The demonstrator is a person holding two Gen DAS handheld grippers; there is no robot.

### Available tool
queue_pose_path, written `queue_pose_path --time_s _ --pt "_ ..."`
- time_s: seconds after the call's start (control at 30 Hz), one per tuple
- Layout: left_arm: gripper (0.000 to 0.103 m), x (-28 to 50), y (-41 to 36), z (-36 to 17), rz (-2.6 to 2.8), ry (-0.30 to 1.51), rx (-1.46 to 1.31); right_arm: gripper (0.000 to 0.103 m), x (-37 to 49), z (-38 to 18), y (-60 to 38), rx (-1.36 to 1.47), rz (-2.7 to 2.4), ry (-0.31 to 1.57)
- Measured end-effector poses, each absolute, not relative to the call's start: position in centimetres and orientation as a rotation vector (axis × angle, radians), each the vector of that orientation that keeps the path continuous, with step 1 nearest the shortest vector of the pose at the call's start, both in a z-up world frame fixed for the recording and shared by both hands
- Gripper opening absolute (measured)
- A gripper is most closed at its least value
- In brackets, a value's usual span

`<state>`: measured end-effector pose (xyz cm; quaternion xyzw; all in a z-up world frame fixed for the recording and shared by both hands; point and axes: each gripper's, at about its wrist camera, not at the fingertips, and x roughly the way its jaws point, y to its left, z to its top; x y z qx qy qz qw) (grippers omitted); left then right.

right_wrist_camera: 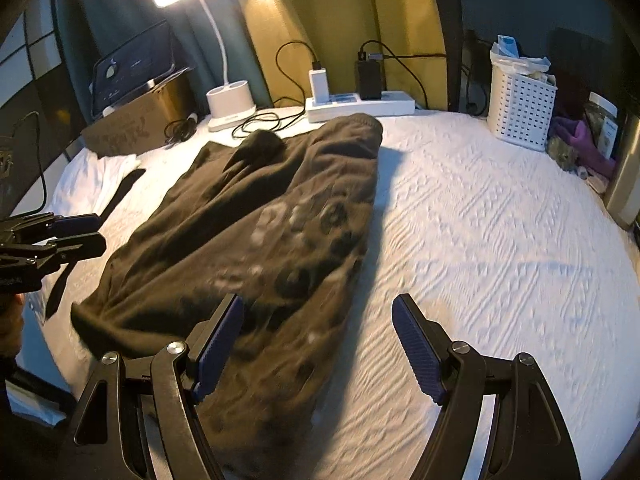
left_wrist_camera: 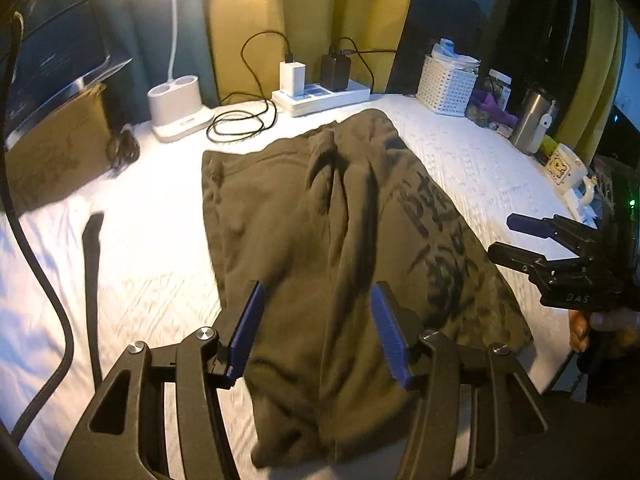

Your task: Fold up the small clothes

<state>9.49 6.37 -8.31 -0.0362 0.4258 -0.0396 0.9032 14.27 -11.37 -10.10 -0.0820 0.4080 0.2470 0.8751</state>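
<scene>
**A:** What's the surface, and what's around it?

**B:** A worktop under a white textured quilted cover (right_wrist_camera: 480, 220), with yellow and dark teal curtains behind. Along the back edge stand one lit white desk lamp (right_wrist_camera: 230, 100), one white power strip (right_wrist_camera: 360, 106) carrying two chargers, one white and one black, one white perforated plastic basket (right_wrist_camera: 520, 108), one brown cardboard box (left_wrist_camera: 52, 152) and one cream mug with a cartoon print (left_wrist_camera: 566, 170).

**B:** And the garment?

**A:** A single olive-green fleece garment with dark printed lettering (left_wrist_camera: 340, 240), lying lengthwise down the middle of the cover, rumpled, seemingly folded over itself, though blur hides the seams.

**B:** The grippers?

**A:** Two. The left gripper (left_wrist_camera: 318, 332) hovers over the garment's near end, jaws apart and gripping nothing. The right gripper (right_wrist_camera: 318, 344) has wide jaws, empty, beside the garment's edge.
</scene>
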Motion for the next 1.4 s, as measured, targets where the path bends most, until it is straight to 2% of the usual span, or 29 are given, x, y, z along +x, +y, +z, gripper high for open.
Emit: queue_pose_path --time_s 0.6,0.93,0.97,1.0,1.03,1.13,1.4 --pt "0.055 21.4 4.5 -10.2 -0.117 0.898 0.01 0.078 22.3 -11.1 -11.9 -0.148 0.504 0.874" --pt "0.055 24.8 5.0 -11.5 -0.157 0.885 -0.016 0.078 25.2 -11.7 -11.6 -0.139 0.526 0.881" --pt "0.046 25.0 5.2 -11.6 -0.166 0.88 -0.034 0.078 25.4 -11.8 -11.5 -0.141 0.526 0.882" --pt "0.022 25.3 5.4 -11.7 -0.169 0.884 -0.049 0.078 25.7 -11.9 -11.4 -0.142 0.523 0.886" --pt "0.013 25.4 5.7 -11.9 -0.17 0.896 -0.065 0.078 25.9 -11.9 -11.3 -0.142 0.522 0.887" --pt "0.007 25.1 6.5 -11.4 -0.163 0.881 -0.094 0.078 26.2 -12.0 -11.1 -0.144 0.52 0.888" --pt "0.006 23.1 9.6 -8.2 -0.112 0.803 -0.136 0.078 27.4 -11.8 -9.5 -0.171 0.559 0.846"
